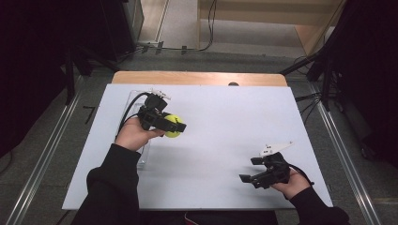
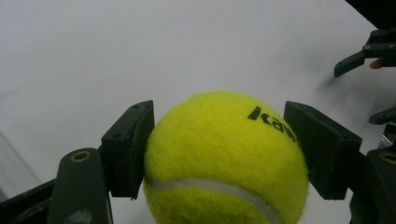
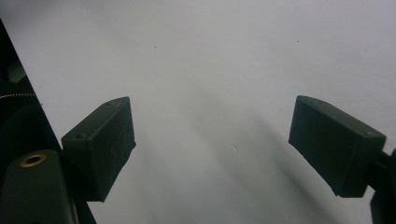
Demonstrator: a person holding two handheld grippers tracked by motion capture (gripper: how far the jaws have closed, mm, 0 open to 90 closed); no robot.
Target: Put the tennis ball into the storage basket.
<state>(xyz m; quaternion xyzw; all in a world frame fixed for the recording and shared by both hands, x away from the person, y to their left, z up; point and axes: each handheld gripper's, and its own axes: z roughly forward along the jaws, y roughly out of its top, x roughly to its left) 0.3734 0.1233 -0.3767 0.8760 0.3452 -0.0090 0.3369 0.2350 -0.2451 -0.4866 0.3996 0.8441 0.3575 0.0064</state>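
the left claw (image 1: 174, 126) grips a yellow tennis ball (image 1: 172, 126) between its 2 black jaws, 1 pad pressed on each side of the felt; in the left gripper view the tennis ball (image 2: 224, 158) bulges out between the jaws, its white seam curving low across the front and black lettering on its upper right, next to the right-hand pad; the ball hangs above the white table (image 1: 220, 136), with bare surface beyond the jaw tips; the left hand (image 1: 135, 133) wraps the claw's body from behind, and a black cable loops back from the claw toward the table's left edge; a clear plastic tray (image 1: 144, 157) lies just behind and below this hand, along the table's left side.

the right claw (image 1: 250, 169) sits well apart from the ball, toward the near right part of the table, held by the right hand (image 1: 293, 183); its 2 jaws stand wide apart with nothing between them, and in the right gripper view the right claw (image 3: 212, 149) frames plain white table; the right claw (image 2: 369, 56) also appears far off, at the upper right of the left gripper view.
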